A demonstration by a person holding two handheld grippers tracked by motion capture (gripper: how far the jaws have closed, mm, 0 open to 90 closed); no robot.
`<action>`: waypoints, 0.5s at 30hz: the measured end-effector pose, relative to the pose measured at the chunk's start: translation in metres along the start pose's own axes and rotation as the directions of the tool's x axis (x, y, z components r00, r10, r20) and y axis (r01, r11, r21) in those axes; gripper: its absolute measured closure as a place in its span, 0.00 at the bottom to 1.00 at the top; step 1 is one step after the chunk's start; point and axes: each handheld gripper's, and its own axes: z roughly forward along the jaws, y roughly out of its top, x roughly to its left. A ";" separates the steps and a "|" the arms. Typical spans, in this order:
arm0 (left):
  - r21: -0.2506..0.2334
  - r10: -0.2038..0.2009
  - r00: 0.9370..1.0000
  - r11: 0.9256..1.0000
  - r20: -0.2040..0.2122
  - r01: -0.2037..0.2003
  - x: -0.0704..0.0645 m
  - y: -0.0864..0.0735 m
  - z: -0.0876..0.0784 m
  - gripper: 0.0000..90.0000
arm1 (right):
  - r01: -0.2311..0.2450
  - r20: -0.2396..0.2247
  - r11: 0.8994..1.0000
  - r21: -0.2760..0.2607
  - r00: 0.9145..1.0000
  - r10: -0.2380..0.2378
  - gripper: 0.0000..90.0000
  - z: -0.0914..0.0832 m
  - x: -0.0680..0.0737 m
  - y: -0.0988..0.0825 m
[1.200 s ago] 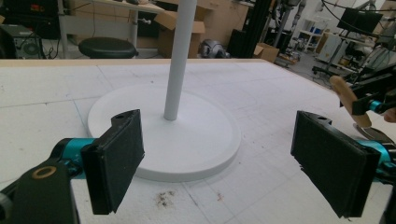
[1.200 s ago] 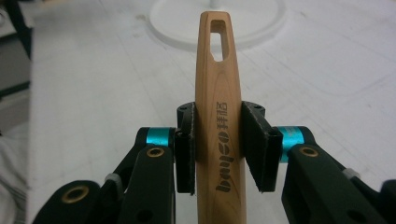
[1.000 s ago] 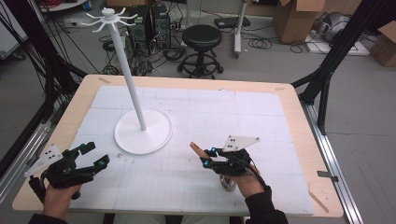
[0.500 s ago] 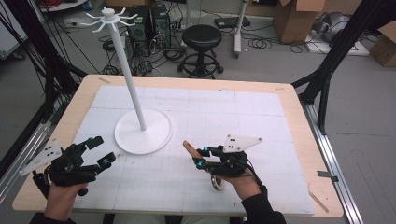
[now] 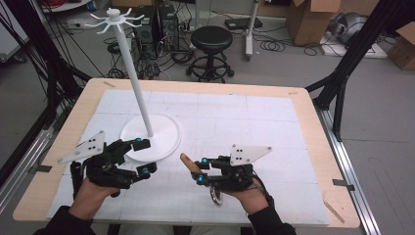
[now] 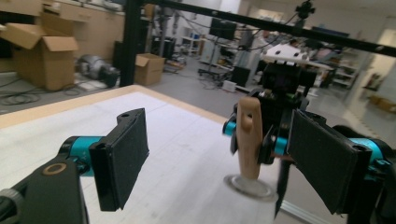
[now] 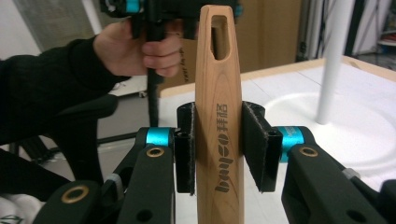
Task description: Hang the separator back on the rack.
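Looking down, the right gripper (image 5: 199,171) clamps a wooden-handled utensil (image 5: 188,163) beside the white hanging stand (image 5: 147,128). Left gripper view: jaws wide, empty. Right gripper view: slotted handle (image 7: 219,116) upright — probably next hooking it onto the rack.

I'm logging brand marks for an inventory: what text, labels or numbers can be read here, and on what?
"buyeo", burned lengthwise into the wooden handle clamped by the right gripper.
Two Chinese-looking characters just above it on the handle: too unclear to read.
Nothing else legible.
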 end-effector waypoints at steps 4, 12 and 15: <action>0.000 -0.005 0.999 1.000 0.048 0.005 -0.004 0.005 0.013 0.26 | 0.003 -0.024 1.000 -0.019 1.000 -0.003 0.74 0.002 0.003 0.002; 0.026 -0.030 0.992 0.999 0.123 0.027 -0.006 0.001 0.034 0.32 | 0.008 -0.069 1.000 -0.029 0.998 -0.010 0.74 0.007 0.008 0.004; 0.027 -0.035 0.983 0.999 0.178 0.031 -0.009 0.000 0.039 0.38 | 0.011 -0.080 0.999 -0.032 0.997 -0.013 0.74 0.008 0.009 0.004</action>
